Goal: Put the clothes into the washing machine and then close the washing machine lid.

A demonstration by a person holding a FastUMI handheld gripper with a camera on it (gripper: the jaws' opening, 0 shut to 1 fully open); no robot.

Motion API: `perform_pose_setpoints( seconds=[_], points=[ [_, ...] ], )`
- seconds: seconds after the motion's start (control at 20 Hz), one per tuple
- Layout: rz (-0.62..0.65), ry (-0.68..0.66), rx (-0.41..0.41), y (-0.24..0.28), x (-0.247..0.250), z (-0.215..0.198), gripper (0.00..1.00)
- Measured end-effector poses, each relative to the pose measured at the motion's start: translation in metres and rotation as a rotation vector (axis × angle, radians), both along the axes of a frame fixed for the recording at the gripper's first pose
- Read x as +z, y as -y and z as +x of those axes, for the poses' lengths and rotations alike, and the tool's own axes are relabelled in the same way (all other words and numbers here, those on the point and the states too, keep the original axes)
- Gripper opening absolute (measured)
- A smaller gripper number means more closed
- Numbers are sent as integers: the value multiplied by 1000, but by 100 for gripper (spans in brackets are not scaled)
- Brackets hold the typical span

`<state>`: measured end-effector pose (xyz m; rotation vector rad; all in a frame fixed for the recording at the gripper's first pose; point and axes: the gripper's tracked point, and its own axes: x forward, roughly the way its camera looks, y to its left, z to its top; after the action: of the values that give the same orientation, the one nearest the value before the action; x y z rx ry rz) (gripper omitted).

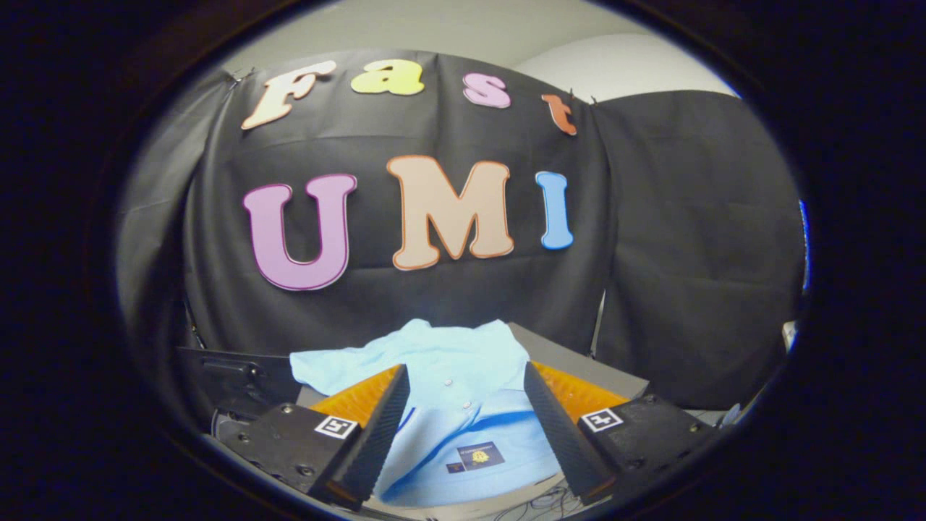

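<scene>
Right, biggest thing first: a black cloth wall hangs behind everything, and in front of its foot lies a light blue polo shirt, spread flat on a grey surface that shows past the shirt's right side. Over the near part of the shirt sits the gripper, its two fingers spread wide apart with the buttoned placket and collar showing between them, pinching nothing. Smallest of all, a dark label lies inside the shirt's collar, between the fingers.
</scene>
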<state>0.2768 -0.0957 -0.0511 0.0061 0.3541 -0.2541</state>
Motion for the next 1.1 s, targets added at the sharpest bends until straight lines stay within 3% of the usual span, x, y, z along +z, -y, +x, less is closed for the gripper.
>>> perform_pose_setpoints(
  seconds=[0.3, 0.4, 0.45, 0.65, 0.8, 0.85, 0.9, 1.1],
  points=[
    [-49, -226, -12, 5, -66, 1, 98],
    [-39, -182, -3, 4, -57, 7, 100],
    [-22, -229, 10, 3, -64, 3, 94],
    [19, -213, 39, -7, -64, 4, 75],
    [34, -199, 51, -17, -66, 4, 33],
    [39, -213, 53, -20, -69, 4, 31],
    [55, -200, 57, -25, -64, 2, 19],
    [239, -166, 113, -66, -67, -3, 7]
  ],
)
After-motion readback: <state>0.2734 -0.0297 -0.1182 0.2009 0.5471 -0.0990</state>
